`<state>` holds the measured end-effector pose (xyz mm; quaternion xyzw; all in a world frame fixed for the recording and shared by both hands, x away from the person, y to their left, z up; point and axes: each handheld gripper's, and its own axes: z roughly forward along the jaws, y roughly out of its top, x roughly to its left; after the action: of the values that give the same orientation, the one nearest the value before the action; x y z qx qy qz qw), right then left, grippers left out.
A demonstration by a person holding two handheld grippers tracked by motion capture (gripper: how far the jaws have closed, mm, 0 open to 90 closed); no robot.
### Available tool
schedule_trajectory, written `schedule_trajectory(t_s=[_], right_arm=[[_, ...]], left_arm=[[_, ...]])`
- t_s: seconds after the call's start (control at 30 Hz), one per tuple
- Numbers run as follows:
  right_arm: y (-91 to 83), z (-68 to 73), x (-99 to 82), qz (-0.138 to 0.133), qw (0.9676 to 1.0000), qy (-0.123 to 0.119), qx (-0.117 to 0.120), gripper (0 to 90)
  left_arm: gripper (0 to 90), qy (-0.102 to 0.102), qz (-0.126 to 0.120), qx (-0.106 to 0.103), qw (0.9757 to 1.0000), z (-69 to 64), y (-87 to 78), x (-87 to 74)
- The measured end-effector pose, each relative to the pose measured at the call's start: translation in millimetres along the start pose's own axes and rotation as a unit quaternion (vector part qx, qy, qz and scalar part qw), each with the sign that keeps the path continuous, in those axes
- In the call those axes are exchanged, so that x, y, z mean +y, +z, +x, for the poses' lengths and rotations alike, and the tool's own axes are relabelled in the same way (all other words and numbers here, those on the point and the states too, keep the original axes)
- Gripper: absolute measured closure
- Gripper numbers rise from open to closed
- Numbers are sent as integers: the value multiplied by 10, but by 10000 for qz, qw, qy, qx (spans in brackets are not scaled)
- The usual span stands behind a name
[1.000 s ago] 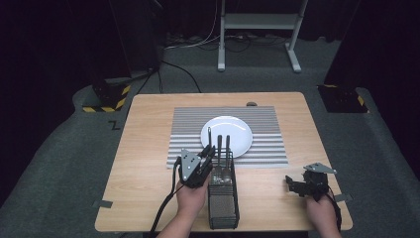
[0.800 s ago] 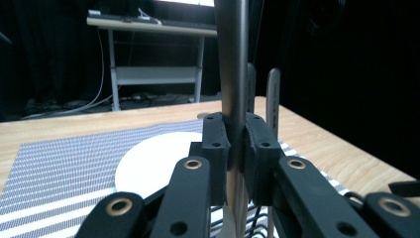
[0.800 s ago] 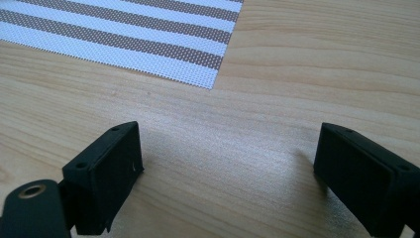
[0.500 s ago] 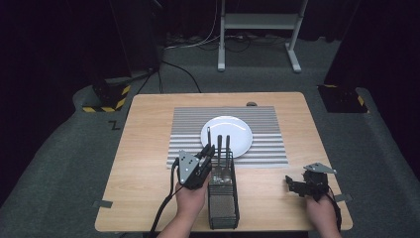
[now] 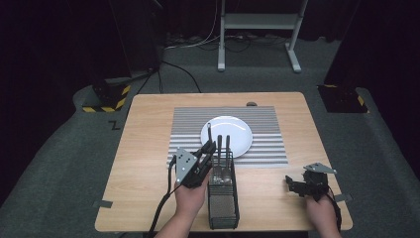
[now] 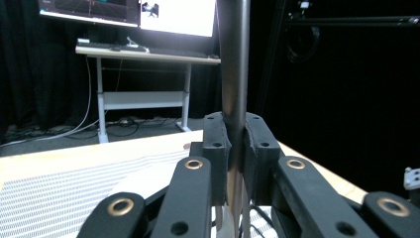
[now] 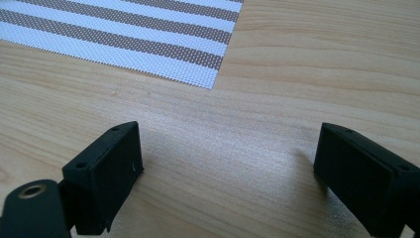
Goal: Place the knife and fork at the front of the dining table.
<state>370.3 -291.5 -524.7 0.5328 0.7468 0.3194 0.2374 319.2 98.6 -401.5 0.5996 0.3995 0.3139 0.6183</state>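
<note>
My left gripper [image 5: 205,154] is shut on the slim dark handle of a metal utensil [image 5: 208,133], which stands nearly upright at the far end of a black wire caddy [image 5: 223,201]. In the left gripper view the pads [image 6: 216,144] clamp that handle [image 6: 234,69] on both sides; its lower end is hidden. Two more utensil handles [image 5: 223,145] stick up from the caddy. Behind them a white plate [image 5: 233,130] lies on a striped placemat [image 5: 185,124]. My right gripper [image 5: 295,186] rests open near the table's front right, its jaws [image 7: 225,163] wide apart over bare wood.
The wooden table [image 5: 148,148] ends close behind both hands. A corner of the placemat [image 7: 148,39] lies ahead of the right gripper. A small dark object [image 5: 251,104] sits at the mat's far edge. A desk frame [image 5: 257,29] stands on the floor beyond.
The left gripper has barely shifted with the utensil handle in its grip. The right hand has stayed still.
</note>
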Motion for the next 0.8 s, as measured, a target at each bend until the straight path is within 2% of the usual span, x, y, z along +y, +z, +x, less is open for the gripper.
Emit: schedule_trajectory(t_s=[0.47,0.8], right_arm=[[0,0,0,0,10000,0,0,109],[0,0,0,0,10000,-1,-1,109]], left_arm=[[815,-24,-323,-119,9994,-9,-95,262],[816,-80,-542,-105,9984,59,-186,462]])
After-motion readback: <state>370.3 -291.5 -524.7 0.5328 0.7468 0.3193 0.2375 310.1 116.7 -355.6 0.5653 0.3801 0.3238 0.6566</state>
